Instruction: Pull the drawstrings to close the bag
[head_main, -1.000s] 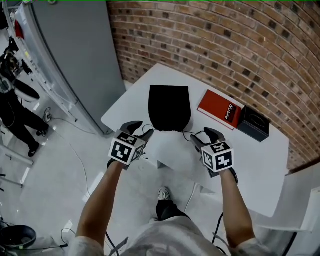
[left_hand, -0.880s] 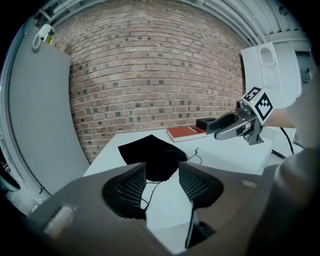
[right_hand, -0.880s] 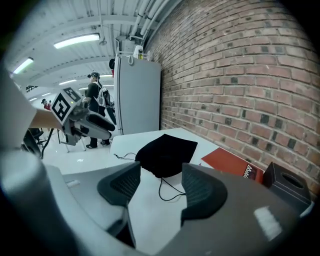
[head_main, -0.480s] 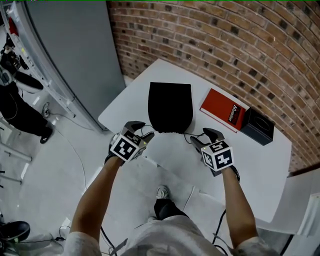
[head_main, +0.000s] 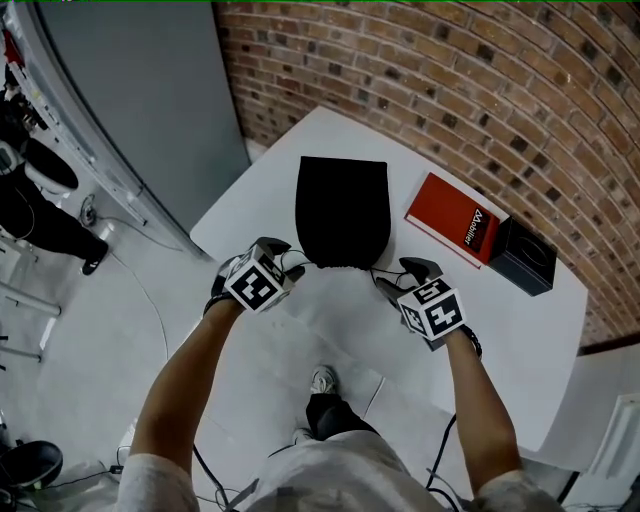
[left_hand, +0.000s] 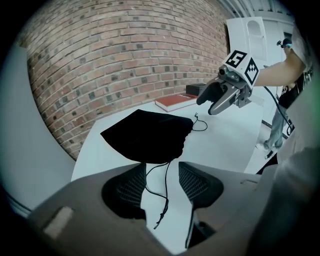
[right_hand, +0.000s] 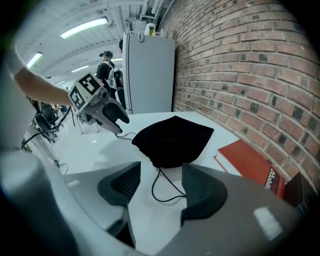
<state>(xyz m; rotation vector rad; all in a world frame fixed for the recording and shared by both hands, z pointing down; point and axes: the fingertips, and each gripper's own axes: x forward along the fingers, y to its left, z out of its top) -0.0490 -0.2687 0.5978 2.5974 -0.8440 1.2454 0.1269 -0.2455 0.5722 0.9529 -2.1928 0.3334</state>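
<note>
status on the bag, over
Left gripper open, left cord between jaws, ungripped. Right gripper open, right cord between jaws. Bag flat on table, cords slack. Book and box aside, clear.

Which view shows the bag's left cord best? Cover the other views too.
Left gripper view: the cord runs from the bag between the open jaws, its end visible. Right gripper view shows a thin stretch beside the left gripper. Head view barely shows it.

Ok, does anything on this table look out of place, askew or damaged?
Nothing stands out: the black drawstring bag lies flat on the white table, its drawstrings trailing loose, with the red book and black box tidy alongside.
</note>
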